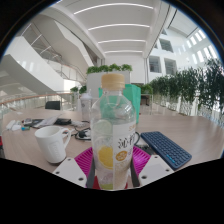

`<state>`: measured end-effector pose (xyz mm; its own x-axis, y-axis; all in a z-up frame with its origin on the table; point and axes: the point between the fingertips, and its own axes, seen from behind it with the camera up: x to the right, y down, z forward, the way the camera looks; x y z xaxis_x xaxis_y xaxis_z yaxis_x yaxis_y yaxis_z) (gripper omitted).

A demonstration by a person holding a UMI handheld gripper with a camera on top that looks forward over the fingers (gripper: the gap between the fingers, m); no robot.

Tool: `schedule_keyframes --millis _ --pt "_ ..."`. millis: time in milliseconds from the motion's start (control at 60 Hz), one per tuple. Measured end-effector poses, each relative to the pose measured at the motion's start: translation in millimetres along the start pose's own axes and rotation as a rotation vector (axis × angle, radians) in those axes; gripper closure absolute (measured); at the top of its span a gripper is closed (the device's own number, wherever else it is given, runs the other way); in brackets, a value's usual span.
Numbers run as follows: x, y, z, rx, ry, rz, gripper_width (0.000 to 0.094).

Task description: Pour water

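Note:
A clear plastic bottle [112, 135] with a yellow cap, a white label with a lemon picture and pale liquid stands upright between my gripper's [112, 168] two fingers. Both pink pads [84, 160] press against its lower sides, so the gripper is shut on it. The bottle appears lifted above the table. A white cup [51, 142] stands on the table to the left, ahead of the fingers and apart from the bottle.
A dark blue keyboard [165, 148] lies on the table to the right. Small cluttered items and a dark object [47, 124] lie behind the cup. Planters with green shrubs [185, 90] stand beyond the table.

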<state>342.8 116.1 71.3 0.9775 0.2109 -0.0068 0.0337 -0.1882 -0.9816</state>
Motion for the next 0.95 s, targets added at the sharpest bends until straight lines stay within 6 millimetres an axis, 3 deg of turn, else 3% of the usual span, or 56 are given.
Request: schedule_keyframes --millis 133,200,267,383,517,683,850,950 --pt "4 2 -6 -0.043 0.037 -0.007 0.0347" --pt "6 7 -19 -0.101 0.058 0.0 0.0252" --pt "1 3 -42 -0.127 0.069 0.001 0.0089" --pt "-11 -7 -99 -0.154 0.116 0.025 0.01" --pt "-50 -23 -180 -0.185 0.152 0.045 0.01" --pt "-109 -58 -270 -0.179 0.234 0.07 0.0102" --pt "-158 -96 -334 -0.124 0.294 0.064 0.0096" --pt "-181 -108 -361 -0.12 0.301 0.075 0.0095"
